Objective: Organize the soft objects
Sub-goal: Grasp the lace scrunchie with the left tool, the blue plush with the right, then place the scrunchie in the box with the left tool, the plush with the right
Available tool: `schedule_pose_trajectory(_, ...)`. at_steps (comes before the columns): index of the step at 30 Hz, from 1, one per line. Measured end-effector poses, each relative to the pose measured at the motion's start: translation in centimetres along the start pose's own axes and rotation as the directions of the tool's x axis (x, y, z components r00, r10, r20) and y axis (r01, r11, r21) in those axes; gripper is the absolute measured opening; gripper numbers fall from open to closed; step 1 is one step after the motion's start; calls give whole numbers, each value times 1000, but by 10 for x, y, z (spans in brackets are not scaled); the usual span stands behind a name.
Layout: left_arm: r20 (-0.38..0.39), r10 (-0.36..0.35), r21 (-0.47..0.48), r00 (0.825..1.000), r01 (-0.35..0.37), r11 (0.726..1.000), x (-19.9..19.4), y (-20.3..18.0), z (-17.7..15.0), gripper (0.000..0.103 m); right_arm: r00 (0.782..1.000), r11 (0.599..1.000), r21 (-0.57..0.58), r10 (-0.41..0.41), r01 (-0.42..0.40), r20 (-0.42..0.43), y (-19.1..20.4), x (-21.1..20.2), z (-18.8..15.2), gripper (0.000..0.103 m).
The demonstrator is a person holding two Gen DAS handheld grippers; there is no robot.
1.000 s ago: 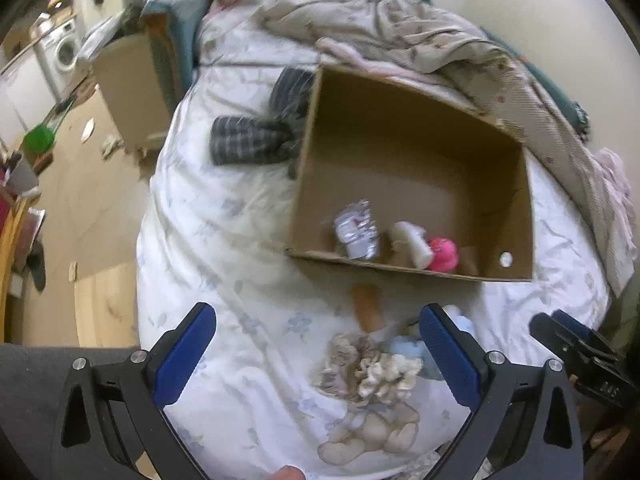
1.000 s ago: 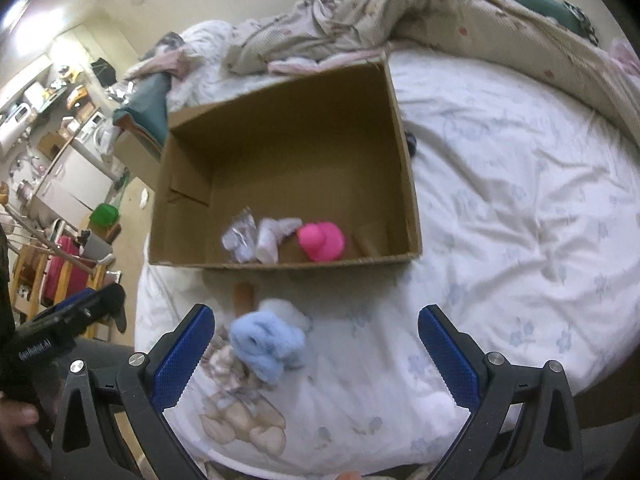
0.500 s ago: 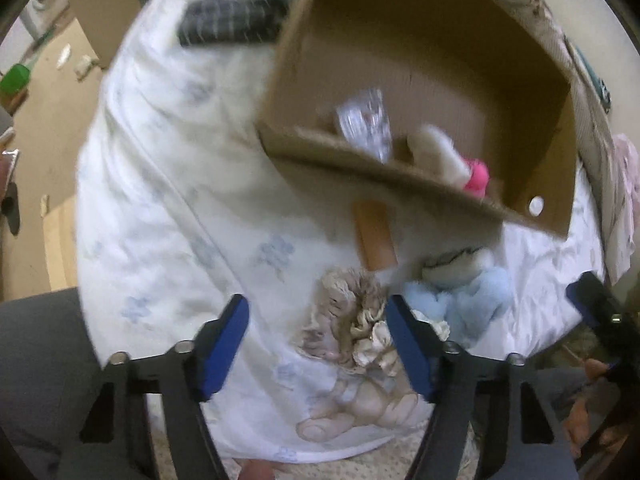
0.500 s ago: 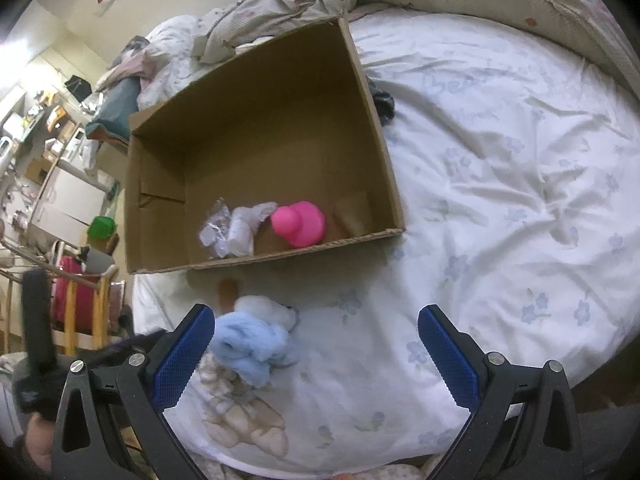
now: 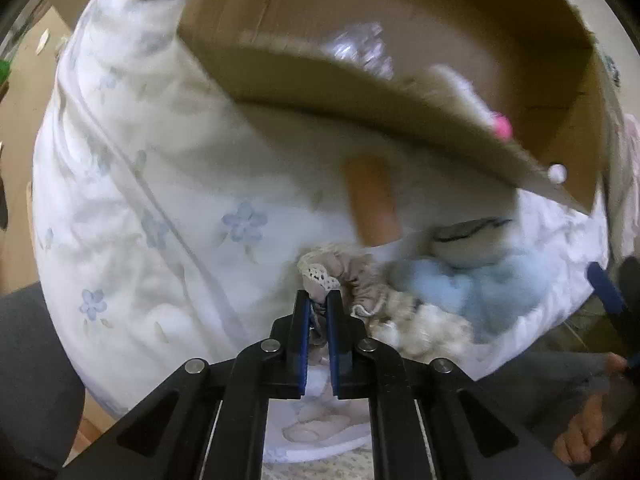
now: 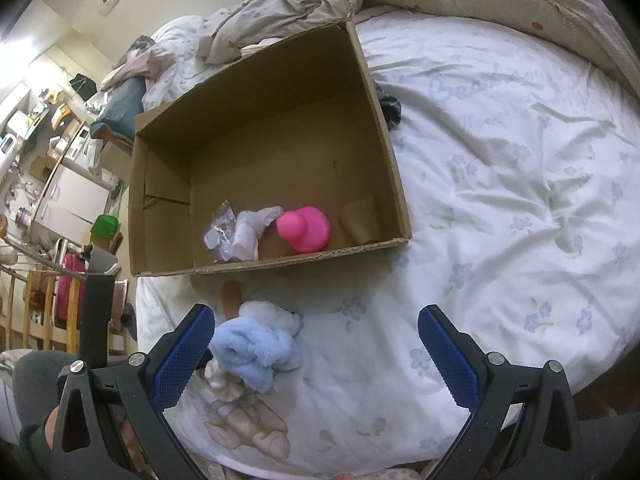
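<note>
Two claws: the left claw (image 5: 318,300) is clamped on one beige lacy cloth (image 5: 340,276); the right claw (image 6: 316,344) gapes wide over one blue fluffy toy (image 6: 256,354), beside one cardboard box (image 6: 360,92) on the bed (image 6: 500,200).

1. Both views are fisheye pictures: straight lines bow outward, and a black rim cuts off the corners.
2. The left wrist view is smeared by motion blur; the cardboard box (image 5: 304,68) and the blue plush toy (image 5: 460,288) have soft, streaked edges, while the black gripper frame at the bottom stays sharp.
3. The right wrist view is crisp across the bed sheet (image 6: 500,208).
4. Light is soft, warm and indoor, brightest at the upper left of the right wrist view, where the wall washes out.
5. The box walls cast a dull shadow inside.
</note>
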State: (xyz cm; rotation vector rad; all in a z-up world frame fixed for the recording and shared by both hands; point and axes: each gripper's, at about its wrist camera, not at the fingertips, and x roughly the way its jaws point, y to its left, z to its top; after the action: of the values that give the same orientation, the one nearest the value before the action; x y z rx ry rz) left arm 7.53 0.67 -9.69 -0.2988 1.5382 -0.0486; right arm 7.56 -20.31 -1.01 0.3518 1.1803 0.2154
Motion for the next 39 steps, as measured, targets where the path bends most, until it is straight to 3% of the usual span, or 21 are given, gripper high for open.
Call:
schedule_pose_trajectory(6, 133, -35, -1, 990, 35, 999, -44, 3, -5, 7, 999, 1000, 14, 22, -21, -26, -3, 5, -2, 103)
schedule_pose_trajectory(13, 311, -40, -22, 949, 49, 999, -98, 15, -9, 7, 981, 990, 36, 137, -133, -136, 7, 27, -11, 103)
schedule_pose_trajectory(15, 320, -51, -27, 946, 63, 998, -104, 19, -5, 7, 973, 988, 16, 156, -155, -171, 17, 36, -13, 91)
schedule_pose_trajectory(20, 322, -38, -11, 946, 43, 999, -98, 13, -5, 7, 966, 991, -52, 108, -124, -236, 44, 60, -20, 86)
schedule_pose_trajectory(23, 326, -30, 6, 945, 30, 1000, -100, 13, -9, 7, 968, 990, -107, 66, -94, -244, 58, 69, -23, 70)
schedule_pose_trajectory(24, 325, -28, 7, 945, 27, 1000, -99, 12, -9, 7, 970, 989, -126, 45, -77, -237, 61, 70, -24, 52)
schedule_pose_trajectory(27, 323, -27, 5, 946, 27, 1000, -98, 12, -8, 7, 977, 986, -158, 14, -48, -213, 62, 67, -24, 26)
schedule_pose_trajectory(30, 325, -33, -3, 945, 36, 999, -99, 12, -7, 7, 982, 985, -160, 40, -70, -185, 57, 55, -24, 21)
schedule_pose_trajectory(39, 349, -4, -17, 937, 10, 1000, -102, 14, -11, 7, 986, 981, -145, 110, -128, -126, 39, 18, -25, 20)
